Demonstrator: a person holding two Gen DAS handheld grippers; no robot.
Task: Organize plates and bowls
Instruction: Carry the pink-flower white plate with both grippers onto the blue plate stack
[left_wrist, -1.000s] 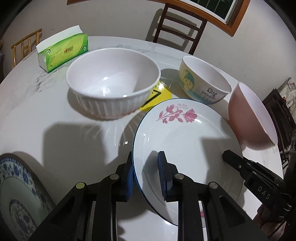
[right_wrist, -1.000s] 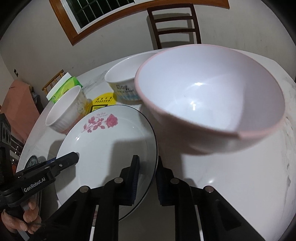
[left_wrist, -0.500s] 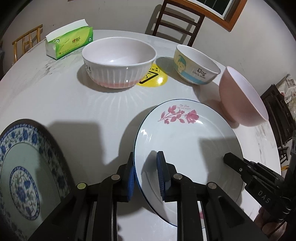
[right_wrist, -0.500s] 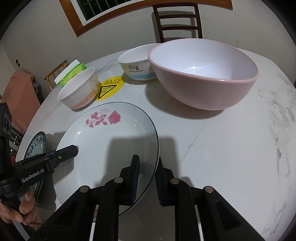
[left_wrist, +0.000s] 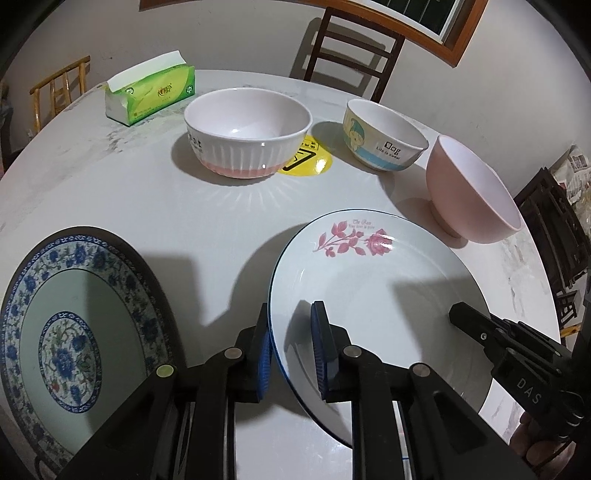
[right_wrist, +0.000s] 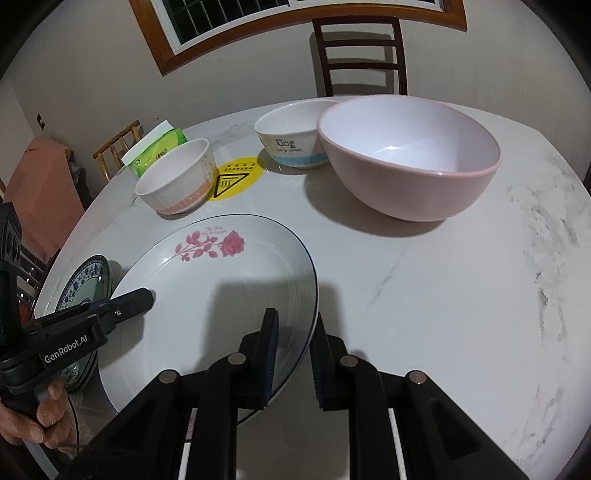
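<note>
Left wrist view: both grippers (left_wrist: 291, 349) (right_wrist: 293, 354) are clamping opposite rims of the white rose plate (left_wrist: 376, 295), fingers nearly closed.

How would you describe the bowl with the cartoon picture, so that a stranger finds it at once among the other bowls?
Start at the round white table and find the yellow warning sticker near its middle. In the left wrist view, the cartoon bowl stands just right of that sticker, between the ribbed bowl and the plain pink bowl. Only it carries a cartoon figure, the word "Dog" and a light blue base band.
</note>
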